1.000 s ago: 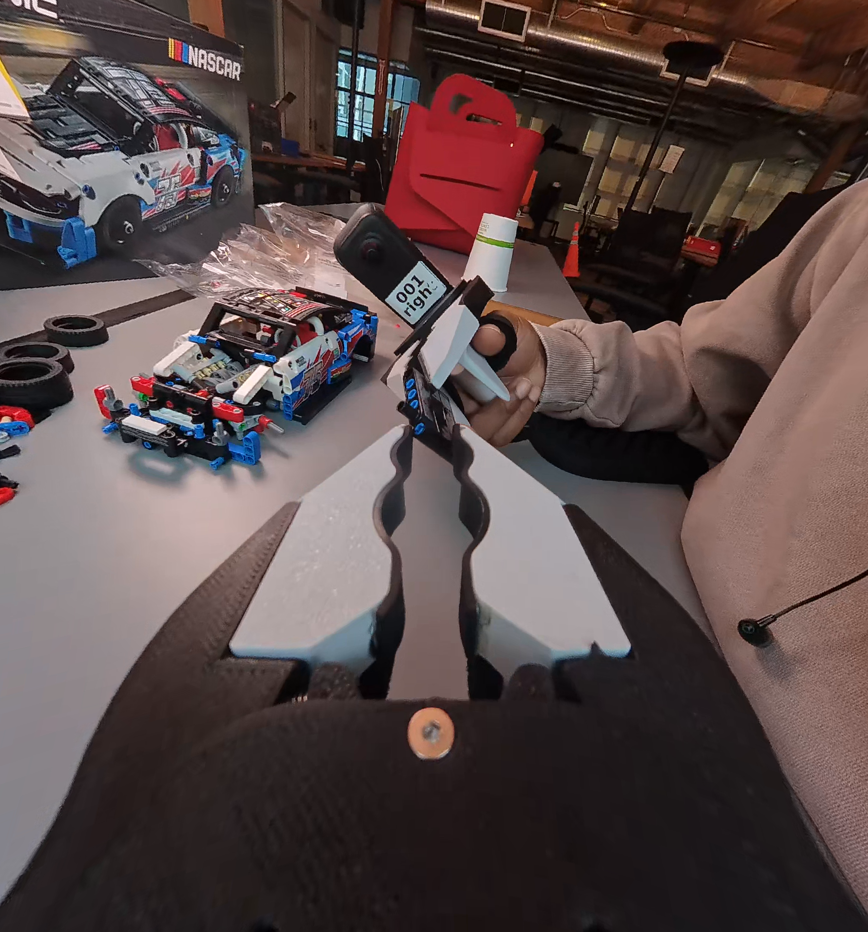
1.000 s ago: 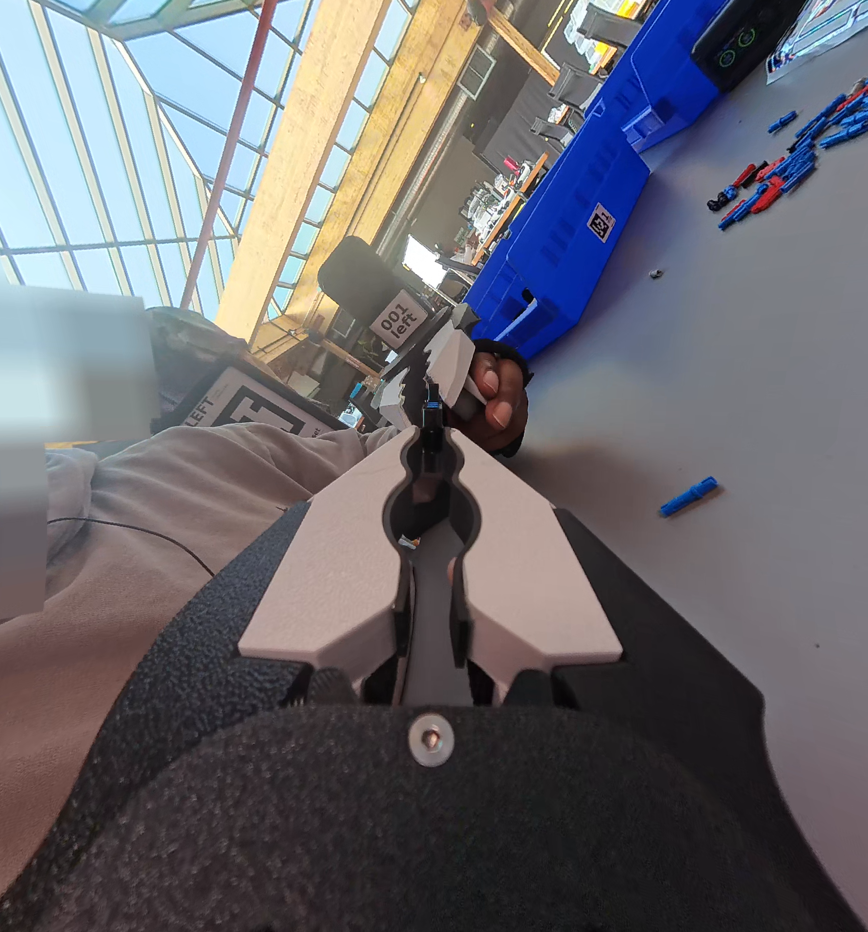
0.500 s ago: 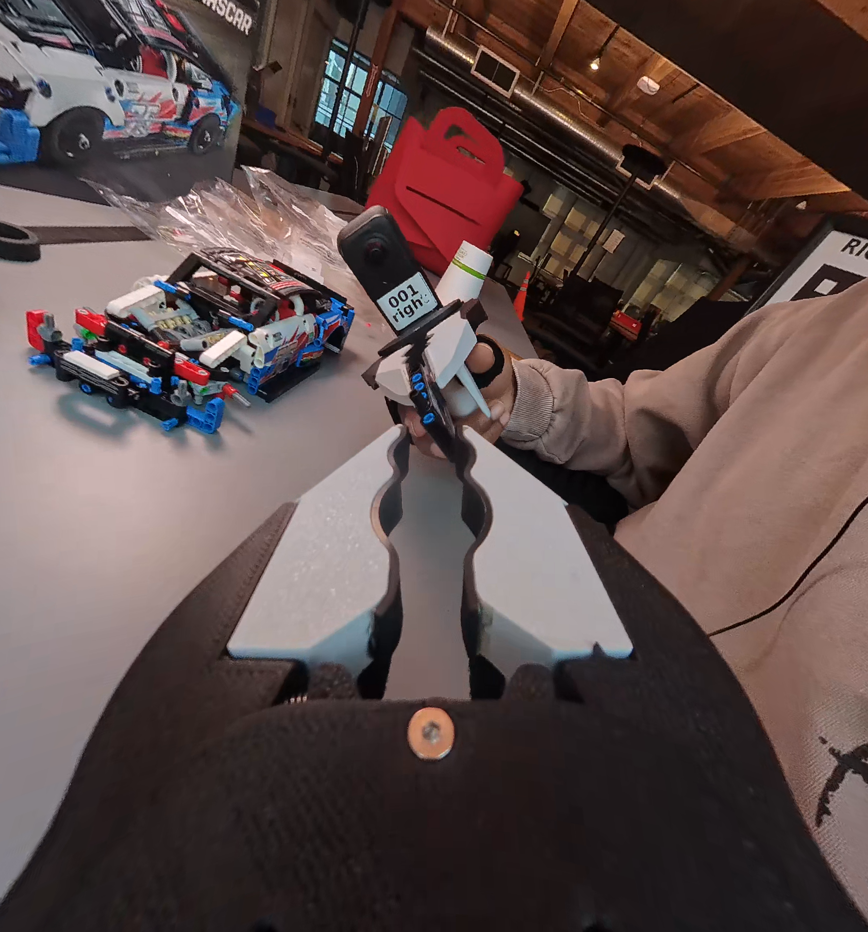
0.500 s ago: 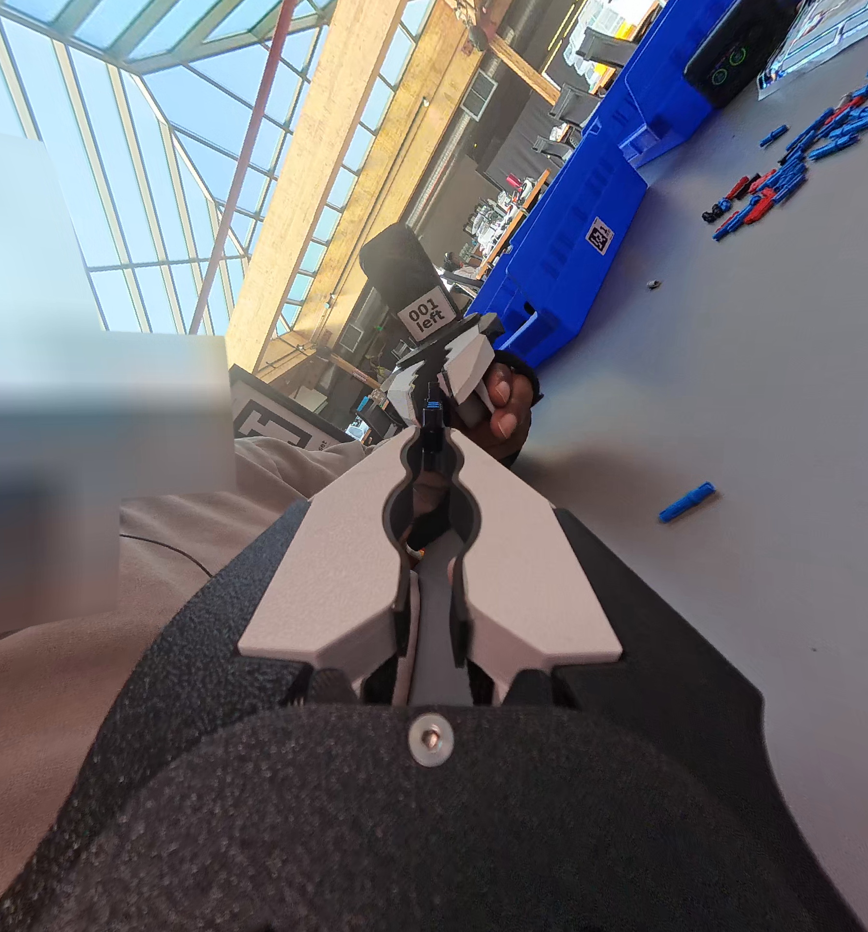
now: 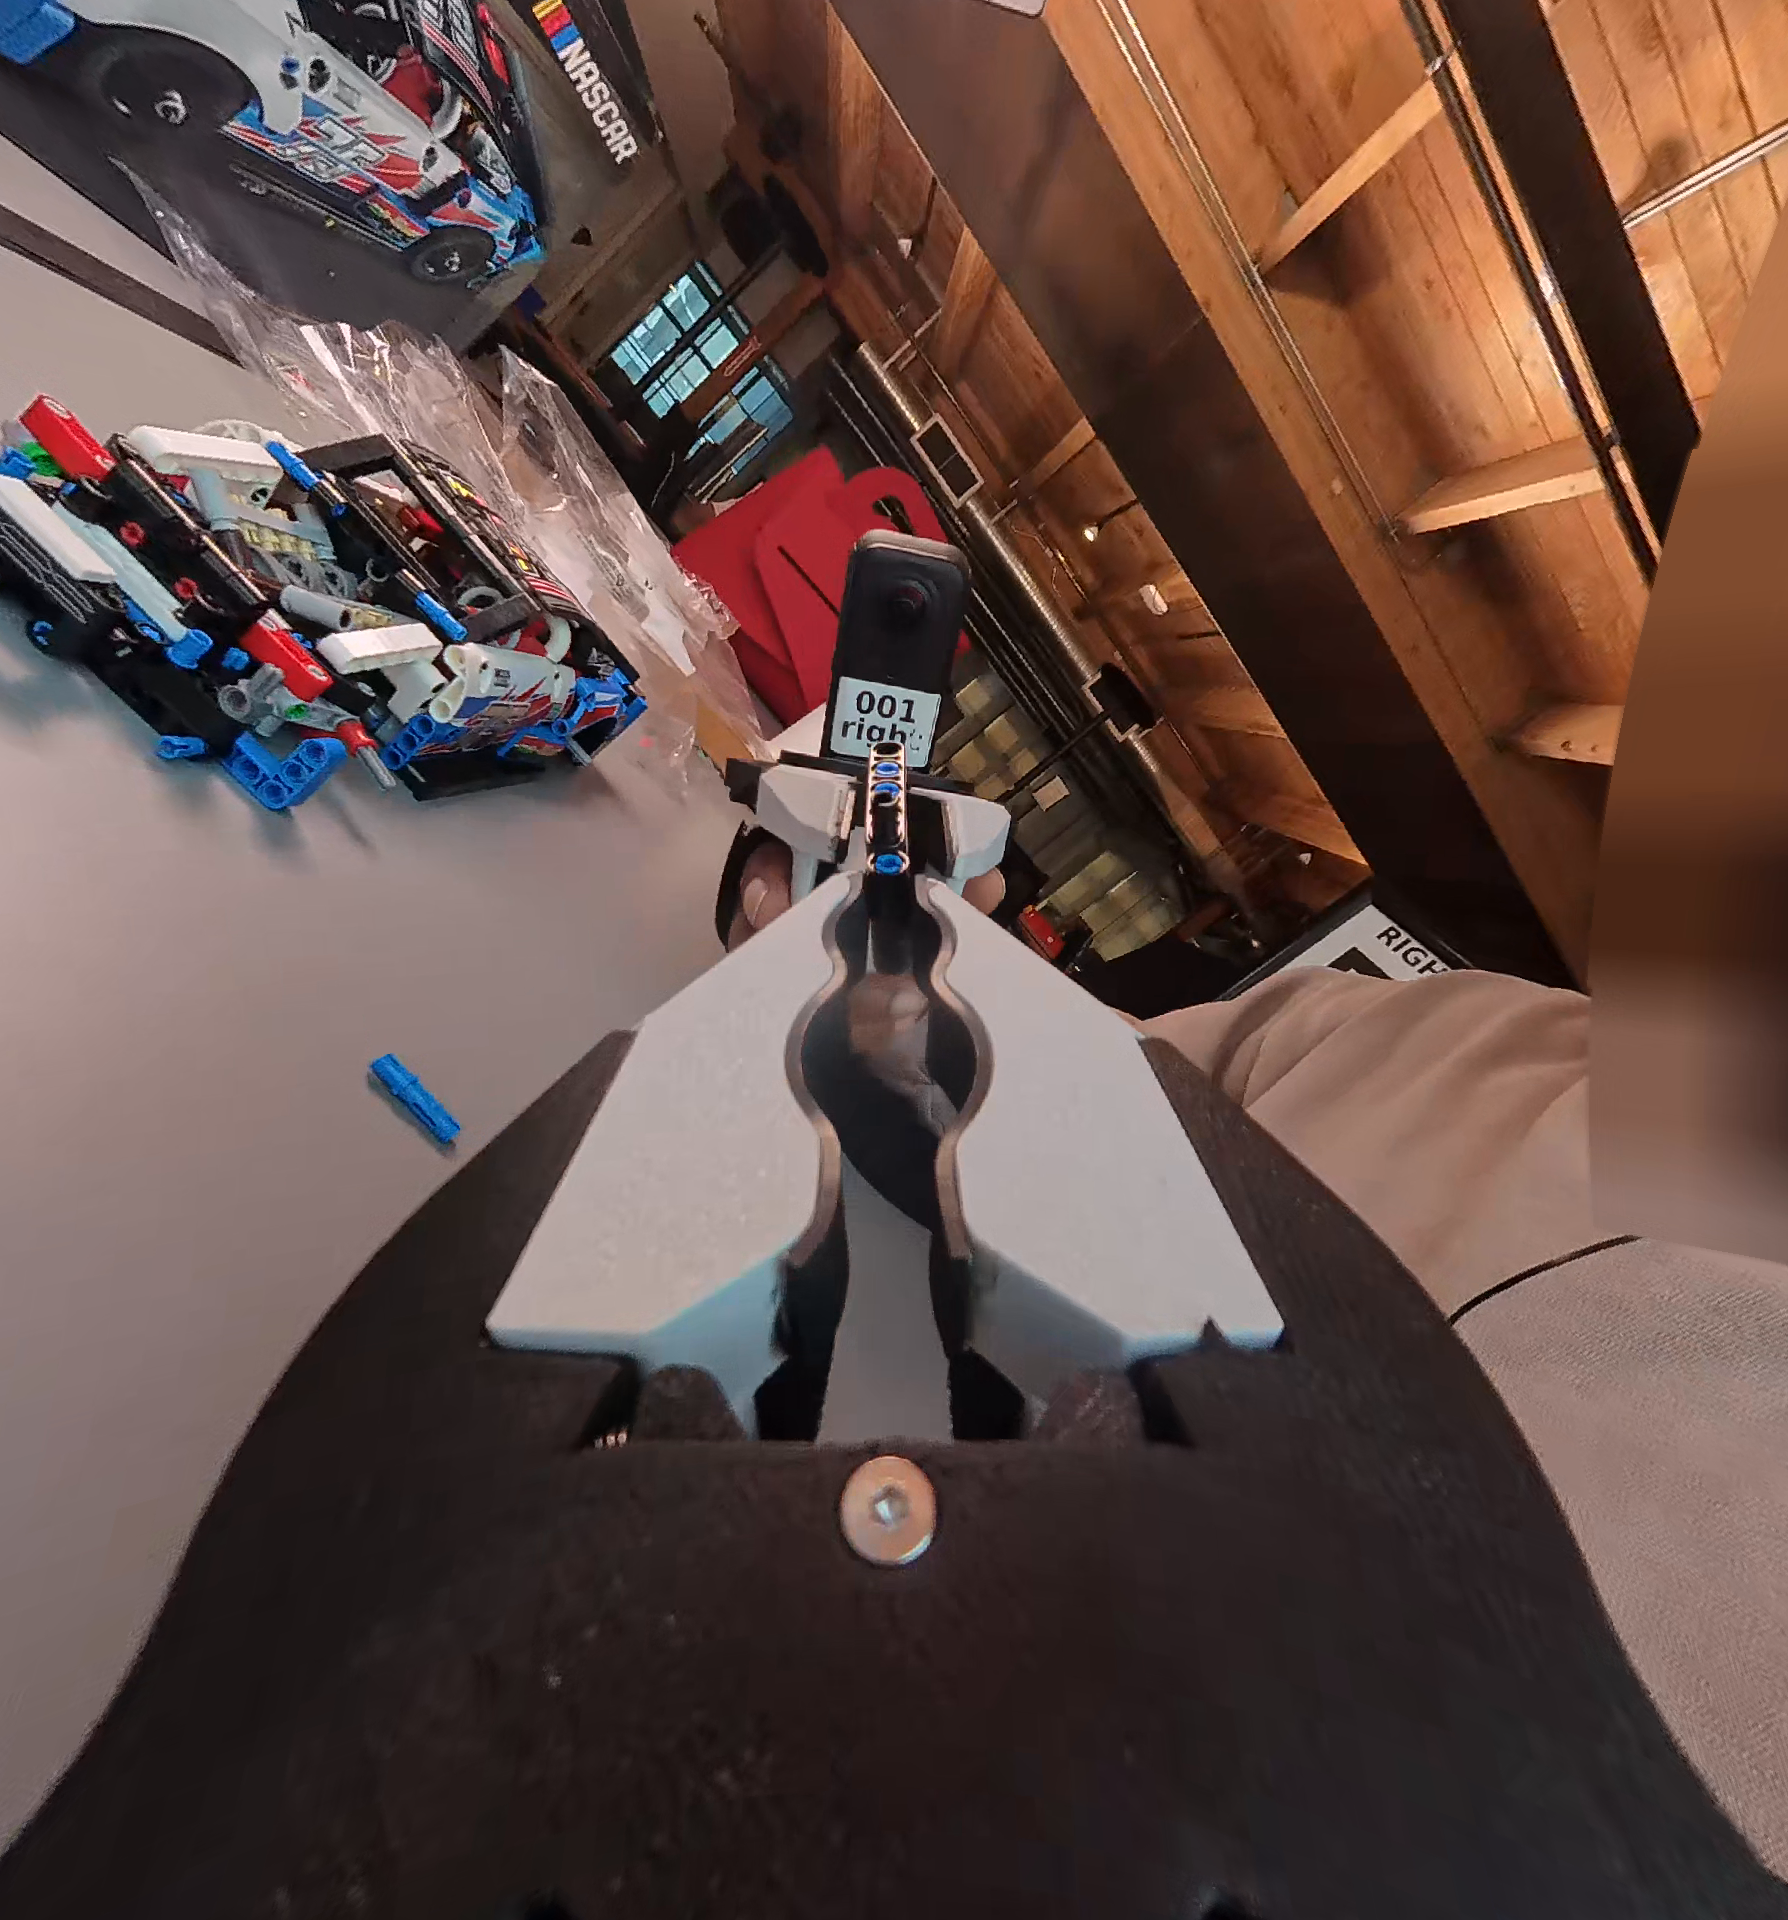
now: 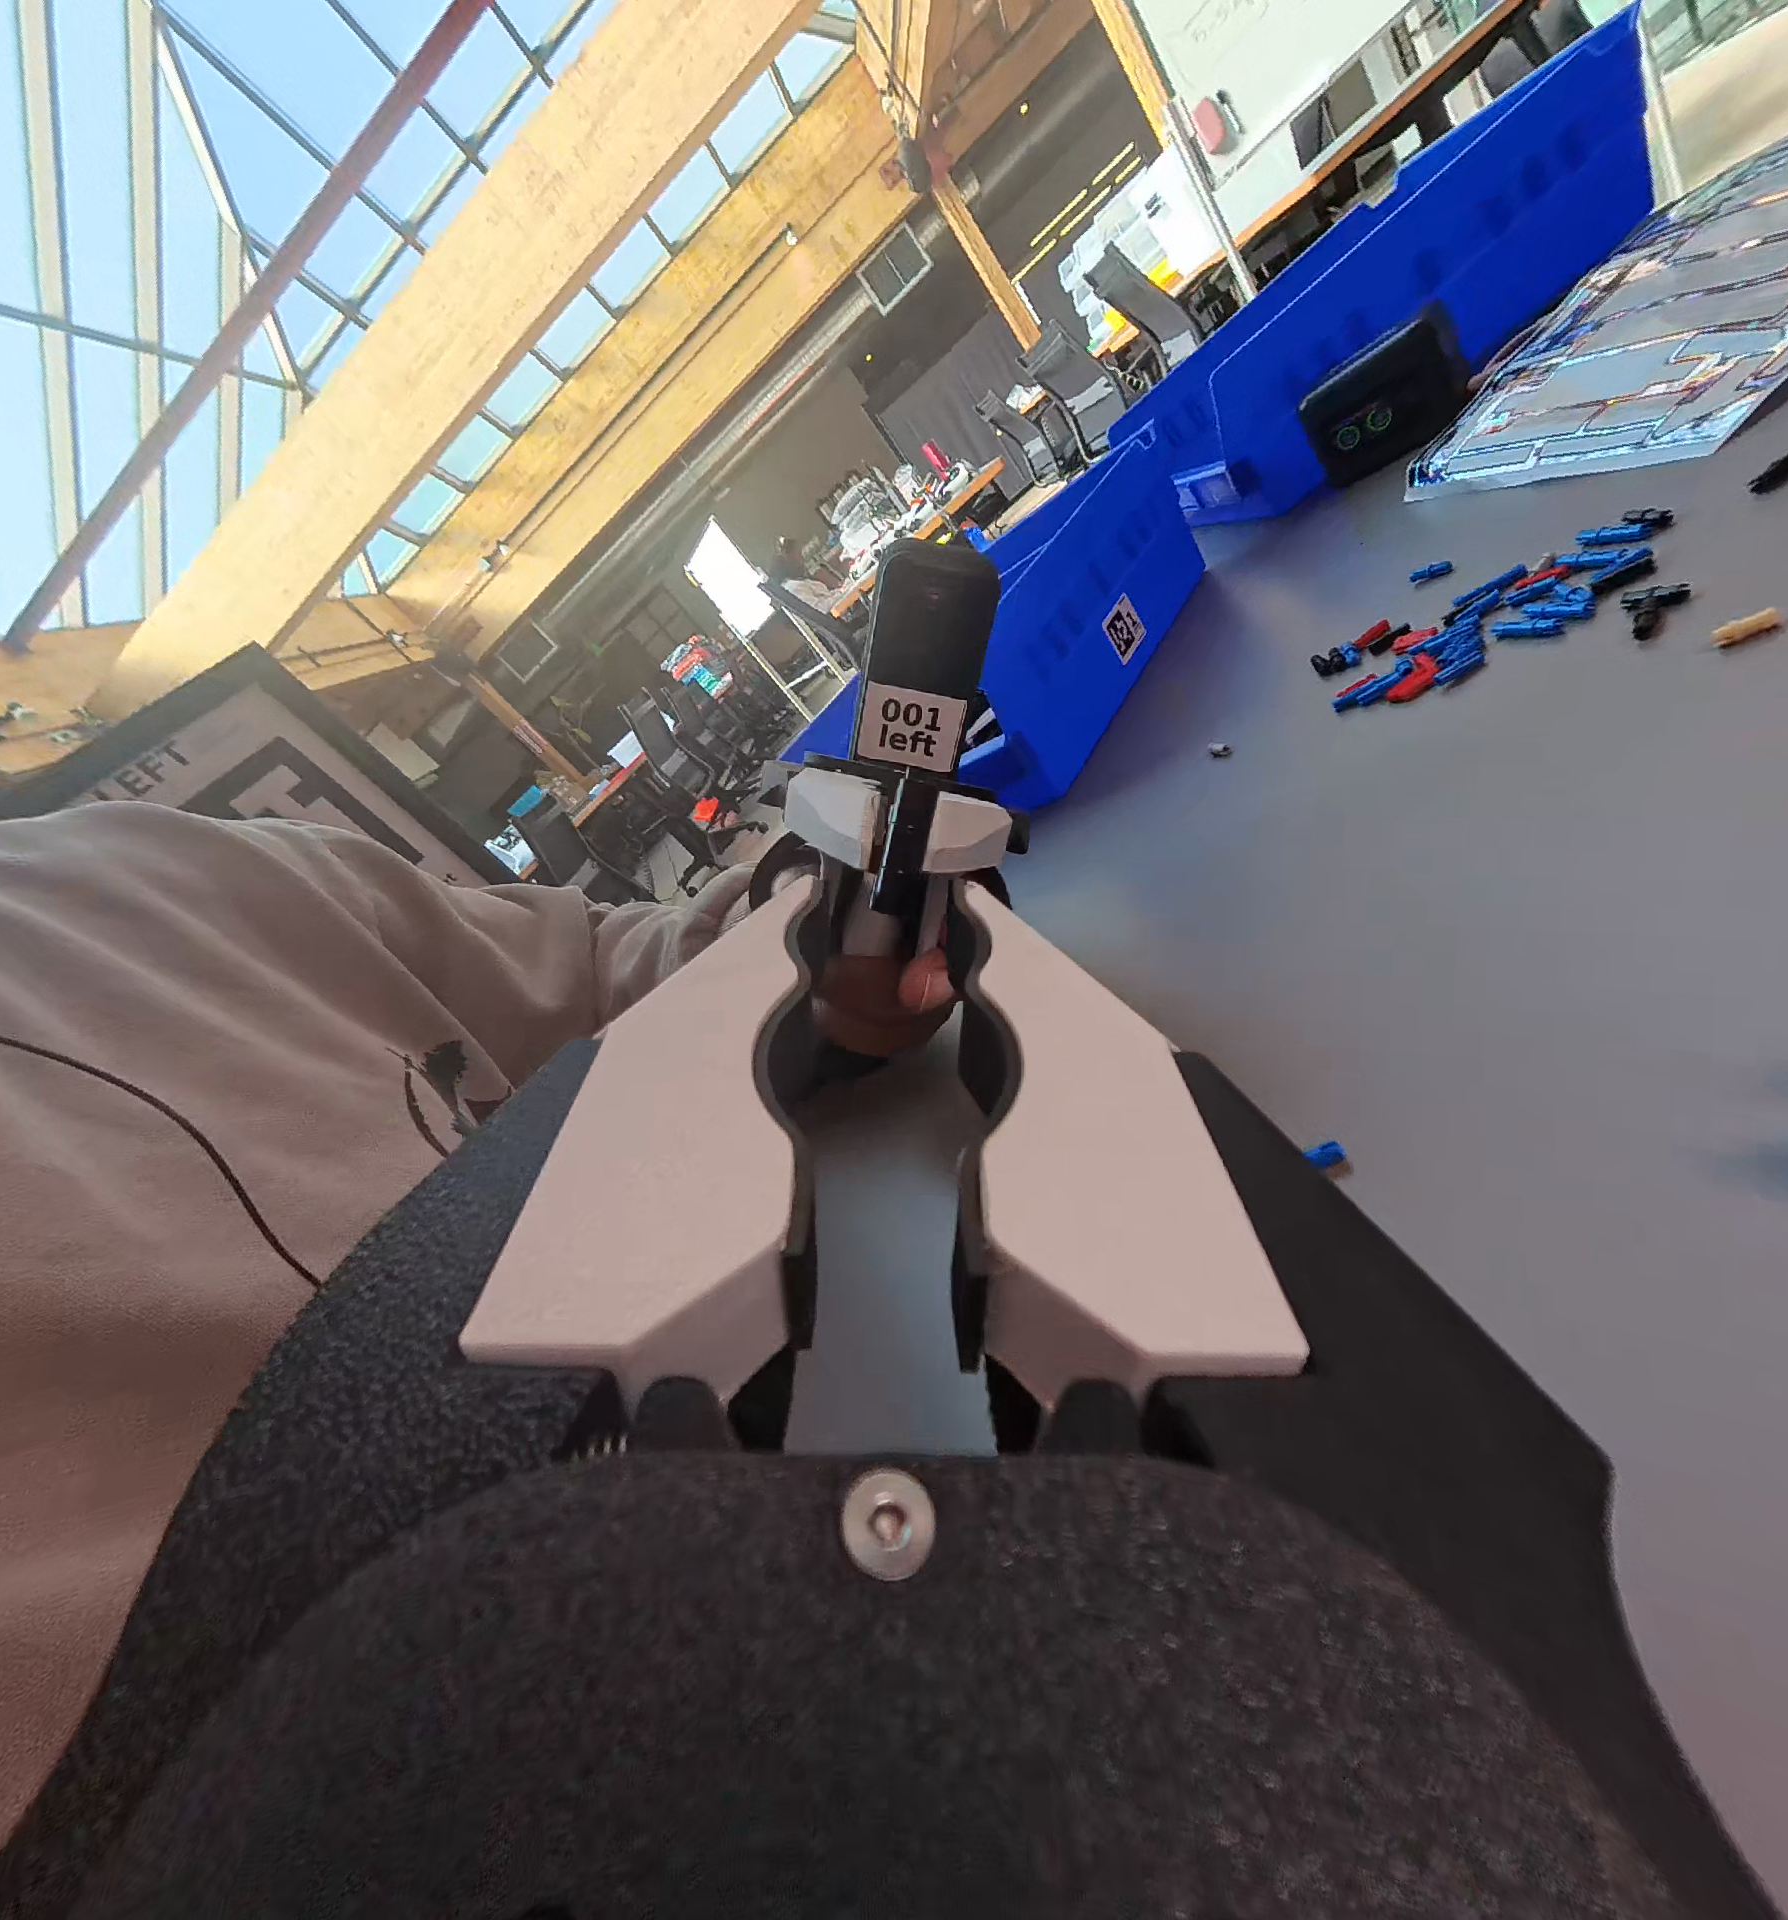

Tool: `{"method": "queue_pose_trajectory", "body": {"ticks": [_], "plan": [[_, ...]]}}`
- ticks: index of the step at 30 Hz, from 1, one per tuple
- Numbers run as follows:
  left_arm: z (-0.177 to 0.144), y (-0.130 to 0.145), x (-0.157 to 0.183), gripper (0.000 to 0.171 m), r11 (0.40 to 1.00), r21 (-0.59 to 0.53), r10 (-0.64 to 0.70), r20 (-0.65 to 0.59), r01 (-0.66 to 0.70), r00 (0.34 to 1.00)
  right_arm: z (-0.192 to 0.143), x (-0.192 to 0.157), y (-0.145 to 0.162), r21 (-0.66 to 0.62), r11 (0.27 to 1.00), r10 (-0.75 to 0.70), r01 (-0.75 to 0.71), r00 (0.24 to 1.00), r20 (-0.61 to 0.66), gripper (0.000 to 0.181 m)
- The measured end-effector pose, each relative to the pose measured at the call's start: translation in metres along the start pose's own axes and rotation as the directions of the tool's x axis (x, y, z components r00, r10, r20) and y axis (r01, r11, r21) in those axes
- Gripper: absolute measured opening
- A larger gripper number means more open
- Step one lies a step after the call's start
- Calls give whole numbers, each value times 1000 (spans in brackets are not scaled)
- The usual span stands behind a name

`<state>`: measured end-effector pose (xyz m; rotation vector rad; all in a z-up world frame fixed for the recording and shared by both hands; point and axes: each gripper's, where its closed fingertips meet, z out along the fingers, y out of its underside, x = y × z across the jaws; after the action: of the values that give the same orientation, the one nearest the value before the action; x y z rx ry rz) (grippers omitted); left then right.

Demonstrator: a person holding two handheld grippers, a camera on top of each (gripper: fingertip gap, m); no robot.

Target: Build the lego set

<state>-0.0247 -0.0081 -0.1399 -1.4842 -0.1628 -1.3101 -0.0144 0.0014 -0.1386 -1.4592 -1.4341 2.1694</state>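
Left gripper (image 5: 885,902): its two pale fingers were closed on the lower end of a black beam (image 5: 887,821), raised above the bench and pointing at the other gripper
Black beam: a slim black lego piece with blue pins in its holes, standing upright out of the left gripper's tips; in the right wrist view (image 6: 905,847) it showed as a plain black bar between the left gripper's fingers
Right gripper (image 6: 885,914): fingers apart with a clear gap between them, nothing held, the tips just beside the beam; whether they touched it could not be told
Hands: one hand (image 5: 755,894) gripped the right gripper's handle, one hand (image 6: 874,1003) the left gripper's; both came from pale beige sleeves
Lego car (image 5: 287,592): partly built, black, white, blue and red, standing on the grey bench (image 5: 194,935) well to the left of the grippers, without wheels
Blue pin (image 5: 414,1098): lay alone on the bench near the left gripper
Loose parts (image 6: 1492,623): a scatter of blue, red and black pieces on the bench, far from the grippers
Instruction sheet (image 6: 1648,384): lay flat beyond the loose parts, beside a blue bin (image 6: 1389,343)
Box (image 5: 277,135): the set's box with a car picture stood behind the car, crumpled clear bags (image 5: 516,447) in front of it
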Motion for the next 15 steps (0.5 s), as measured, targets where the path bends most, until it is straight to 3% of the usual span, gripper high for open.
{"method": "queue_pose_trajectory", "body": {"ticks": [3, 5, 9, 12, 15], "plan": [[1, 0, 5, 5, 1000, -1, 24, -8, -24, 1000, 4, -4, -1, 22, 1000, -1, 1, 1000, 5, 5], [1, 1, 7, 5, 998, -13, 68, -1, -68, 998, 4, -6, -2, 18, 1000, 9, -9, 1000, 13, 5], [-1, 3, 11, 11, 981, -77, 178, 11, -177, 984, 3, -7, 0, 12, 986, 166, -167, 983, 75, 4], [-1, 8, 9, 18, 986, -111, 130, 6, -128, 992, 5, -5, 11, -53, 977, 208, -205, 976, 64, 4], [0, 13, 0, 6, 991, -121, 61, 43, -55, 997, 8, -4, 16, -72, 982, 179, -176, 983, 41, 4]]}}
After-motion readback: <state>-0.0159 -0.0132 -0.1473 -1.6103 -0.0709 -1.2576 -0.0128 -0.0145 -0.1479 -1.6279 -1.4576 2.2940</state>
